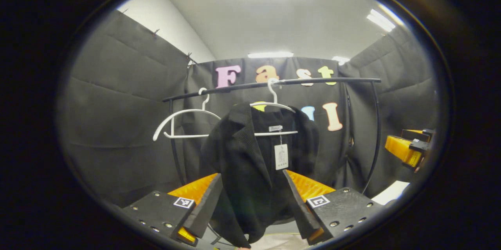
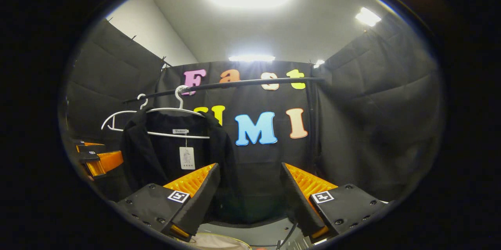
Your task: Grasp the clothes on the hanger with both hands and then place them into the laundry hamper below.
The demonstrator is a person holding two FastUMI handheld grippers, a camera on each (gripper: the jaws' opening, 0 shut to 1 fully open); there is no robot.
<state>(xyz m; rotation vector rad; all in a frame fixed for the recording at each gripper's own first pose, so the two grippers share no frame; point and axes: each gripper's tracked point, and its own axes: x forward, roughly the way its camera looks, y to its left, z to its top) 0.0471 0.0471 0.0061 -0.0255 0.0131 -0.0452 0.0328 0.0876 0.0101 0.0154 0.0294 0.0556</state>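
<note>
Black garment rack rail (image 1: 274, 83) spans the booth, arched, with an upright at each end; in the right gripper view the same rail (image 2: 235, 84) runs across the upper middle. Black jacket (image 1: 250, 164) hangs from a white hanger (image 1: 274, 103) hooked on the rail, left lapel folded out, lower hem dropping below the fingertips of the left gripper (image 1: 252, 203). Left gripper jaws stand wide apart, one finger to each side of the jacket's lower half as seen, gripping nothing; contact with the cloth cannot be told. Right gripper (image 2: 250, 199) also spread wide, empty, pointed at the booth wall to the right of the jacket (image 2: 156, 152), which hangs at left in that view. The right gripper also appears at the right edge of the left gripper view (image 1: 409, 150), well apart from the jacket. A second white hanger (image 1: 184, 123), bare, hangs on the rail to the left of the jacket's hanger. A paper tag (image 1: 281, 157) dangles inside the jacket's collar on a string below a small sewn label (image 1: 275, 128).
</note>
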